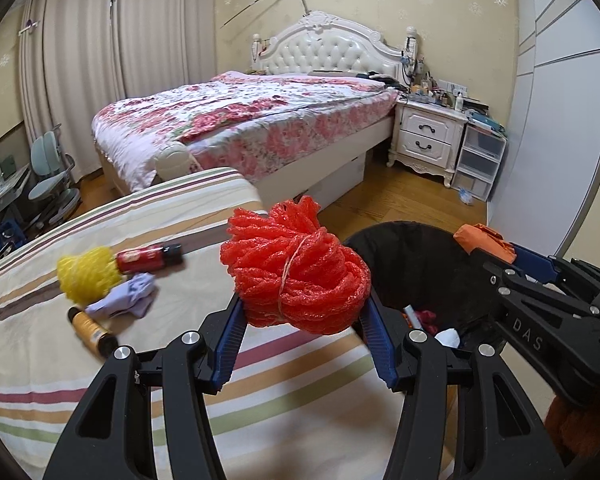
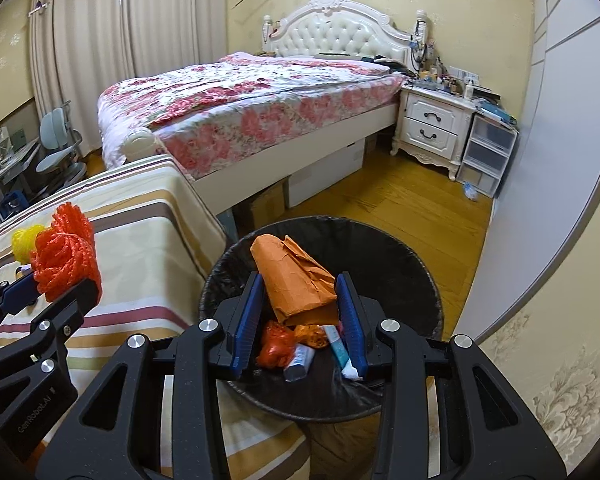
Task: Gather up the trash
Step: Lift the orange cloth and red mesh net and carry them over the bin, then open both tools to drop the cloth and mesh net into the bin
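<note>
Though crumpled, spongy red netting [image 1: 296, 276].

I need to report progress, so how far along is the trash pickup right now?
Done: several scraps already lie in the black bin. In hand: the right claw holds orange paper over the bin; the left claw holds a red foam net. Left on the striped cloth: a yellow net, a lilac scrap, two small bottles.
</note>
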`<state>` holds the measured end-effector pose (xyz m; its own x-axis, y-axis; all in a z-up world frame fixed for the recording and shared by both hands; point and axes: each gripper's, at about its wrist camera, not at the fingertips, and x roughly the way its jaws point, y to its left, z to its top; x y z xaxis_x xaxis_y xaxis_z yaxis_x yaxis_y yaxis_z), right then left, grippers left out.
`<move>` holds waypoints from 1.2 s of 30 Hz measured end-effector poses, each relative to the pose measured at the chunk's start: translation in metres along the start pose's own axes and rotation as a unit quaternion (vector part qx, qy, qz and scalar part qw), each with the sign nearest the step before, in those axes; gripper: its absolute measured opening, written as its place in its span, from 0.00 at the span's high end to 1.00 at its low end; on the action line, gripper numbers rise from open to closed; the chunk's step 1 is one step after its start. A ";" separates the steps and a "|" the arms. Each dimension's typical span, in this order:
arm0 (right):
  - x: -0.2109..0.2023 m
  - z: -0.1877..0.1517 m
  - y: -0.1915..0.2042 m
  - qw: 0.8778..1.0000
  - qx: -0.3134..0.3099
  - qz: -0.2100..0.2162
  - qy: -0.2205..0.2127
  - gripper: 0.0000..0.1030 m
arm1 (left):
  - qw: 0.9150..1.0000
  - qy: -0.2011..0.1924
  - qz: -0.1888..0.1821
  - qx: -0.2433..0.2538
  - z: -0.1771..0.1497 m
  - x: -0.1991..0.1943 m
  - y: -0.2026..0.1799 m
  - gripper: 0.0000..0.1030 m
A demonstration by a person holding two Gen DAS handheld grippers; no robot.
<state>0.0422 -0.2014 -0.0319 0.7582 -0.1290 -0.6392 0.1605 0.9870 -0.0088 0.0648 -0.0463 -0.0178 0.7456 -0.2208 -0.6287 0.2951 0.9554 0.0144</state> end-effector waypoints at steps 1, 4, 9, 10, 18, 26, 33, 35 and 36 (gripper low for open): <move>0.002 0.000 -0.003 1.000 0.001 -0.002 0.000 0.64 | 1.000 0.002 -0.001 0.001 0.002 0.004 -0.003 0.47; 0.009 0.001 -0.011 1.000 0.008 -0.006 0.002 0.64 | 1.000 0.008 -0.001 0.005 0.008 0.017 -0.011 0.47; 0.019 0.004 -0.022 1.000 0.020 -0.010 0.006 0.64 | 1.000 0.015 0.001 0.016 0.013 0.030 -0.021 0.47; 0.021 0.004 -0.023 1.000 0.021 -0.011 0.007 0.64 | 1.000 0.016 0.001 0.018 0.014 0.033 -0.024 0.47; 0.031 0.003 -0.034 0.999 0.033 -0.014 0.012 0.64 | 0.999 0.024 0.005 0.030 0.016 0.044 -0.036 0.47; 0.036 0.004 -0.045 0.999 0.044 -0.019 0.014 0.64 | 0.999 0.031 0.005 0.032 0.021 0.055 -0.041 0.47; 0.039 0.006 -0.051 0.998 0.050 -0.022 0.016 0.64 | 0.999 0.036 0.007 0.035 0.023 0.061 -0.046 0.47; 0.040 0.006 -0.052 0.998 0.051 -0.022 0.017 0.63 | 0.999 0.037 0.007 0.037 0.022 0.062 -0.048 0.47; 0.040 0.006 -0.053 0.998 0.051 -0.023 0.017 0.63 | 0.999 0.037 0.007 0.038 0.022 0.063 -0.049 0.47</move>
<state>0.0674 -0.2592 -0.0526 0.7266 -0.1680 -0.6662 0.2592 0.9650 0.0392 0.1105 -0.1110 -0.0409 0.7042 -0.1891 -0.6844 0.3312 0.9401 0.0810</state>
